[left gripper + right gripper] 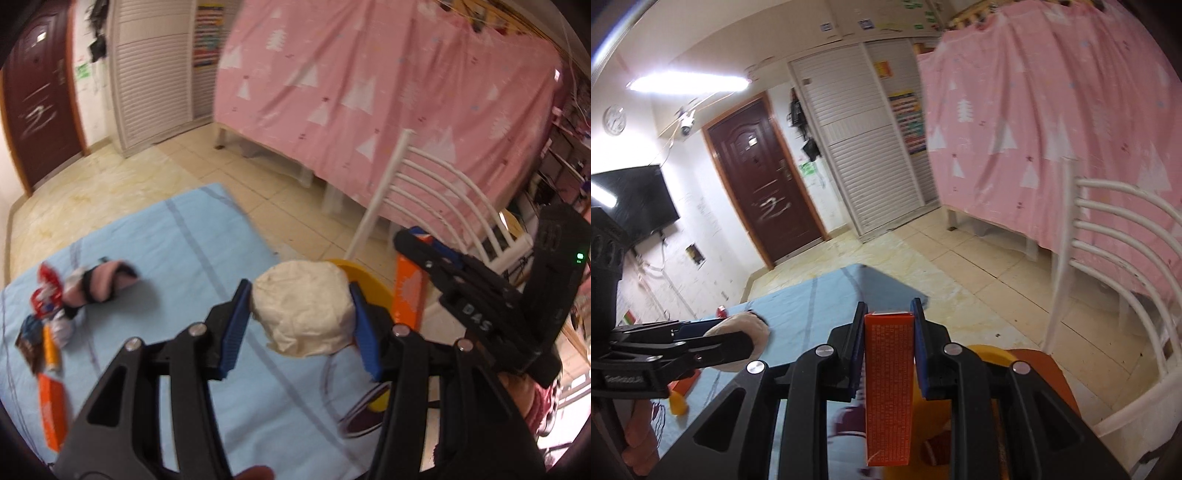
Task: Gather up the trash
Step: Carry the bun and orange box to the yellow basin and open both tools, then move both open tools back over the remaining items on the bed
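My left gripper (301, 306) is shut on a crumpled cream paper ball (304, 306), held above the blue cloth (166, 258) near a yellow bin (373, 284). My right gripper (889, 321) is shut on a long orange box (888, 384), held over the yellow bin (990, 352). The right gripper with its orange box (408, 291) also shows in the left wrist view, and the left gripper with the paper ball (746, 325) in the right wrist view. More trash lies at the cloth's left: wrappers (46, 295), a pink-and-black sock (103, 284), a small orange bottle (51, 349), another orange box (51, 410).
A white slatted chair (436, 192) stands right of the bin, also seen in the right wrist view (1108, 251). A bed draped in pink cloth (369, 81) lies behind. A white louvred wardrobe (864, 155) and dark door (761, 177) stand at the far wall.
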Demonstrator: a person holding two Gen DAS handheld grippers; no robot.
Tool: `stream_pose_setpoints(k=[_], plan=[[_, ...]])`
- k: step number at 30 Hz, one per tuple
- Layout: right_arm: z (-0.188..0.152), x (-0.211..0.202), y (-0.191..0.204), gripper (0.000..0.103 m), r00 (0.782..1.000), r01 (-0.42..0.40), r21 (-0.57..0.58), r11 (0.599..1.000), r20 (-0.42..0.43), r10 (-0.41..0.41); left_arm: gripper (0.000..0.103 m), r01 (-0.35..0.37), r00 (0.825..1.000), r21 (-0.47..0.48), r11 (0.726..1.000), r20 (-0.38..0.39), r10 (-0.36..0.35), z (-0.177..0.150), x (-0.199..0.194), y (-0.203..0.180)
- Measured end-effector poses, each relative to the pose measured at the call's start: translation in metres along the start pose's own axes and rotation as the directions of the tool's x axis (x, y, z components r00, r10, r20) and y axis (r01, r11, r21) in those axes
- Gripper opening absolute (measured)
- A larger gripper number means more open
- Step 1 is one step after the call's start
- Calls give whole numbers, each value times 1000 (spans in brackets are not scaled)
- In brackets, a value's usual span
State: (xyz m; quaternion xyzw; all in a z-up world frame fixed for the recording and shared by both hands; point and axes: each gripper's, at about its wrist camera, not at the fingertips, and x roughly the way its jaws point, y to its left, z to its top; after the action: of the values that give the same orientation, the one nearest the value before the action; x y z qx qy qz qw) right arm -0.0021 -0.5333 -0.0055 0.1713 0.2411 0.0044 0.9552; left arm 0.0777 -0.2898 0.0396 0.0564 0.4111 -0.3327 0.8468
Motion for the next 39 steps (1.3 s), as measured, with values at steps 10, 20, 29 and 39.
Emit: stream_pose_setpoints(k=[10, 20, 29, 39], plan=[[-14, -2, -56, 16, 999, 37, 80, 996, 0, -37, 51, 62, 998, 45, 997, -31, -61, 14, 43, -49], [-20, 10, -68, 17, 999, 40, 101, 994, -32, -37, 80, 24, 1000, 72, 997, -4, -24, 16, 44, -58], [-18, 16, -50, 17, 997, 53, 55, 997, -62, -49, 80, 33, 999, 36, 999, 22, -33, 17, 24, -41], [-10, 17, -22, 17, 996, 42, 7, 999, -74, -42, 80, 23, 998, -58, 998, 54, -20, 12, -9, 3]])
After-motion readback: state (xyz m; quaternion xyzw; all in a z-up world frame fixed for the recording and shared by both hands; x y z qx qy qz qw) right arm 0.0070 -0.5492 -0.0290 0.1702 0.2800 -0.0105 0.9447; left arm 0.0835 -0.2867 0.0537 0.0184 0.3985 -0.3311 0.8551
